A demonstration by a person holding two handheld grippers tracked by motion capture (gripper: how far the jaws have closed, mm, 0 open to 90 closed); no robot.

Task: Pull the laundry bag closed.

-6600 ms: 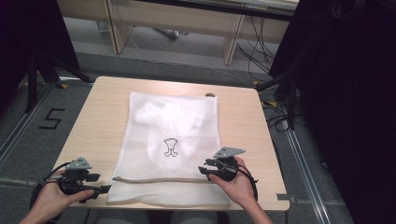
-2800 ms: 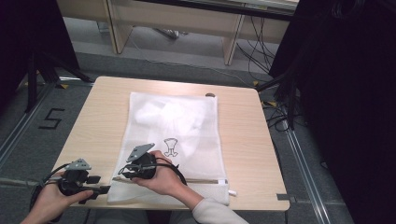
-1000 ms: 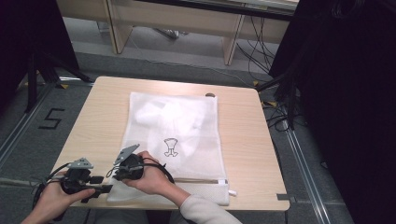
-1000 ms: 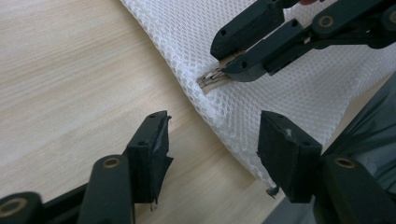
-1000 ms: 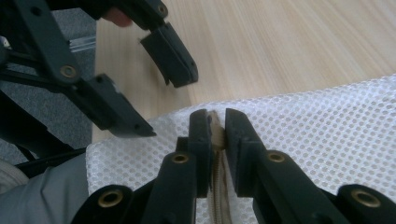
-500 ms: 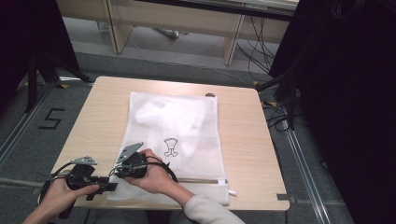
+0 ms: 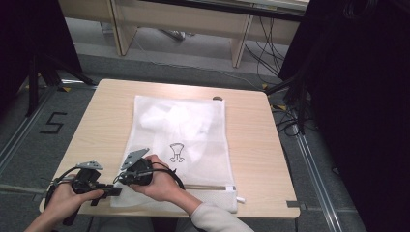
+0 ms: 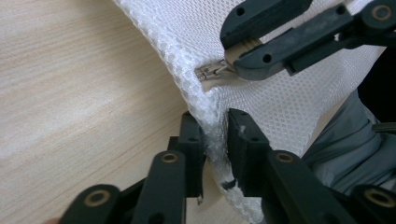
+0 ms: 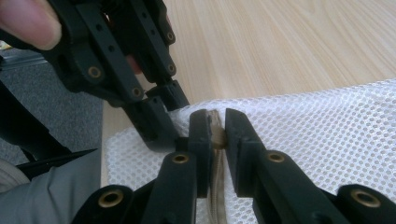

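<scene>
One pale wooden table (image 7: 251,140), grey floor (image 7: 38,111)

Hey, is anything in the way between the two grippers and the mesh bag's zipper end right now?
Nothing visible. The left gripper has just been closing on the mesh bag corner, mesh between its jaws, and the right gripper pinches the zipper.

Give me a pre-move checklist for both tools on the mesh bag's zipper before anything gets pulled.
1. Left tool pinching the mesh bag corner; jaws have just been closing on it: ok.
2. Right tool shut on the zipper pull: ok.
3. Slider at the corner end of the zipper: ok.
4. Bag lying flat on the table: ok.
5. Zipper fully closed along its length: cannot tell.
</scene>
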